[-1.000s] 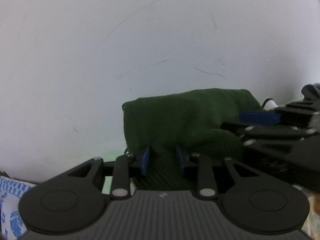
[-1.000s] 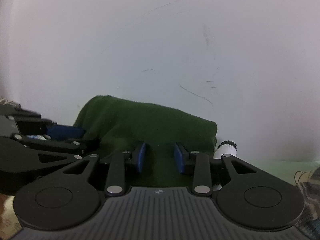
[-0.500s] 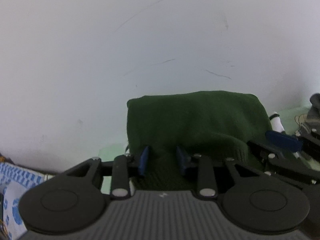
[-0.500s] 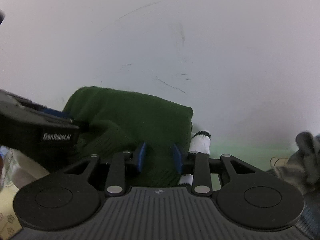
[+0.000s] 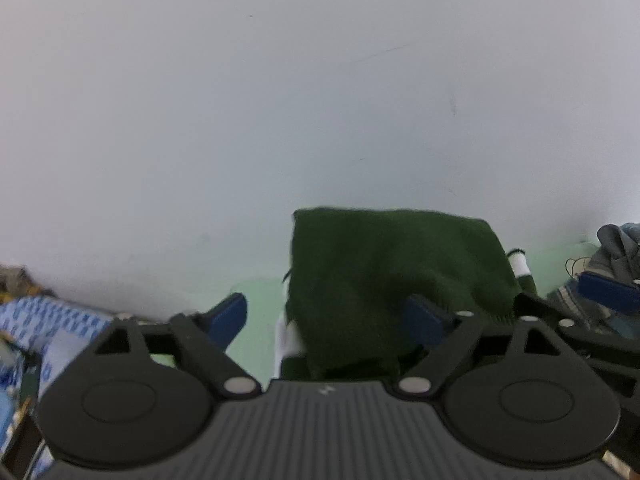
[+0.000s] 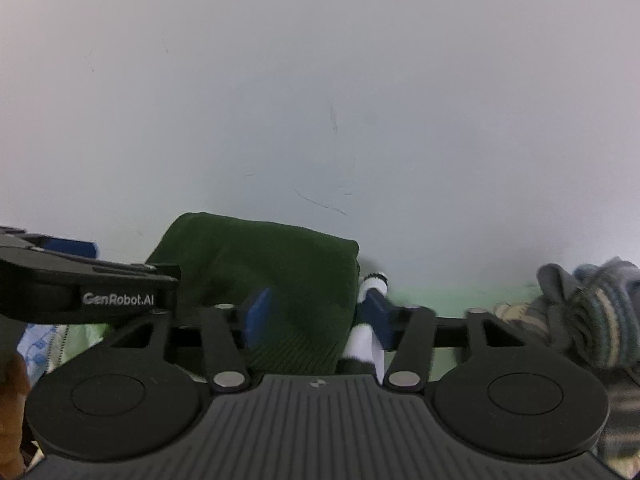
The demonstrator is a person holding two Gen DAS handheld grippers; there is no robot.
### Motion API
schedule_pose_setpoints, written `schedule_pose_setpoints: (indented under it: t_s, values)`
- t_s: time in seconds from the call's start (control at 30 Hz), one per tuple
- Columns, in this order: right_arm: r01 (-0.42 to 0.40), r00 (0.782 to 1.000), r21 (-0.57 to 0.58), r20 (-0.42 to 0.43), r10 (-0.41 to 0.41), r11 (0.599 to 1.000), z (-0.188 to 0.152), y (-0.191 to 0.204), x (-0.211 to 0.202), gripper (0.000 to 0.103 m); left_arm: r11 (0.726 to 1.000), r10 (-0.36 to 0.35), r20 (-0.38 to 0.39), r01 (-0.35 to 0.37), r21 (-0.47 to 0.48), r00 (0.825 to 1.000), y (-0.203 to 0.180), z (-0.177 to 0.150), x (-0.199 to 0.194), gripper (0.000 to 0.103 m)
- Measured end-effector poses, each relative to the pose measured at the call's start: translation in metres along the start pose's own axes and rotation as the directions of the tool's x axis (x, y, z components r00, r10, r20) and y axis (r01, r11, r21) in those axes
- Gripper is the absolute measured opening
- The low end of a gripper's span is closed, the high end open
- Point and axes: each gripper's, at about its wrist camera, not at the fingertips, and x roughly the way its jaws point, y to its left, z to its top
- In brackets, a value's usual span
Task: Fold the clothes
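A dark green knitted garment lies folded into a thick block on the pale green surface, against the white wall. A white cuff with a black stripe pokes out at its right side. My left gripper hovers just in front of the garment. Its jaws are opening wide and neither blue pad presses the fabric. My right gripper hangs over the garment's right end. Its jaws are opening too, and the green edge and the white cuff lie loose between them. The left gripper shows at the left of the right wrist view.
A heap of grey and striped clothes lies to the right, also visible as grey clothes at the right edge of the left wrist view. A blue-and-white patterned cloth lies at the left. The white wall stands close behind the garment.
Both grippers' jaws, narrow around the green fabric before, have spread apart and let it go. Both grippers have lifted and drawn back, so the garment sits lower and smaller in view.
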Motion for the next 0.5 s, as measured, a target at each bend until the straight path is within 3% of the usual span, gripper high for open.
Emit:
schedule_pose_setpoints:
  t_s: [0.17, 0.3, 0.5]
  values:
    - [0.010, 0.999, 0.033, -0.033, -0.009, 0.999, -0.012, -0.005, -0.031, 0.064, 0.999, 0.034, -0.020, -0.035, -0.009, 0.999, 0.004, -0.022, -0.034, 0.100]
    - [0.022, 0.998, 0.028, -0.062, -0.020, 0.999, -0.025, -0.001, -0.049, 0.073, 0.998, 0.056, -0.029, -0.055, 0.027, 0.998, 0.002, -0.041, -0.052, 0.102]
    - [0.044, 0.994, 0.115, -0.109, -0.032, 0.992, -0.057, 0.005, -0.069, 0.083, 0.997, 0.068, -0.040, -0.067, 0.031, 0.997, -0.001, -0.085, -0.081, 0.103]
